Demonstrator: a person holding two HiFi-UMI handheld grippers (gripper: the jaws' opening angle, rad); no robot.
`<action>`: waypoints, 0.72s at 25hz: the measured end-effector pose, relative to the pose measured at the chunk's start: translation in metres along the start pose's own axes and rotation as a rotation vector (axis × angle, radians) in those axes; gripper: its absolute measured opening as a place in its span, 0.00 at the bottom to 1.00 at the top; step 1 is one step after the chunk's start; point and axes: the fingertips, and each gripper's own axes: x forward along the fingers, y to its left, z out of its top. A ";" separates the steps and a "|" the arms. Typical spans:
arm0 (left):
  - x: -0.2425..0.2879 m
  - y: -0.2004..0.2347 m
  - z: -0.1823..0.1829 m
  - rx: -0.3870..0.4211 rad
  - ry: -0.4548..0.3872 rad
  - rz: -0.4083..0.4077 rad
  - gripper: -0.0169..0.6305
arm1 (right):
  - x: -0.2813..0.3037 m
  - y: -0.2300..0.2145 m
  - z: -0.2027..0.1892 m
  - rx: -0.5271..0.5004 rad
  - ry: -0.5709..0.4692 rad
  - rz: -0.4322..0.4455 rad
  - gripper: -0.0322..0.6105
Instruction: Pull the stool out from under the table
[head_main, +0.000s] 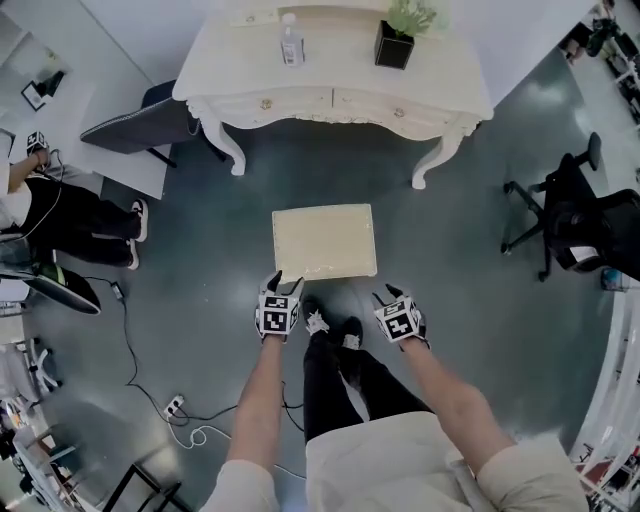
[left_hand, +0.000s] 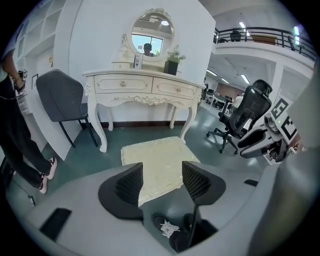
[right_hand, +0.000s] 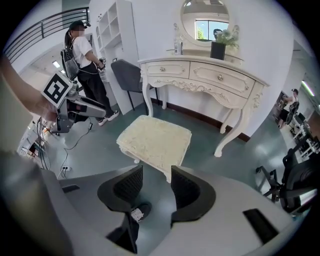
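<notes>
- Stool (head_main: 325, 240) stands just in front of the white dressing table (head_main: 330, 100), out from under it.
- Your left gripper (head_main: 284, 284) and right gripper (head_main: 389, 294) hang by its near edge, jaws apart, holding nothing.

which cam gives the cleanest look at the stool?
Head view: the stool shows whole from above, clear of the table. Right gripper view shows its seat and a leg; left gripper view shows the seat, near edge behind the jaws.
</notes>
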 end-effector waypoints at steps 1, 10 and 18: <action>-0.004 -0.004 0.001 -0.008 -0.001 0.001 0.42 | -0.007 0.001 -0.001 0.010 -0.004 -0.006 0.37; -0.039 -0.046 0.004 -0.082 -0.027 -0.008 0.42 | -0.045 0.021 0.000 0.108 -0.111 -0.036 0.37; -0.093 -0.054 0.017 -0.044 -0.038 0.019 0.42 | -0.076 0.038 0.036 0.082 -0.183 -0.012 0.37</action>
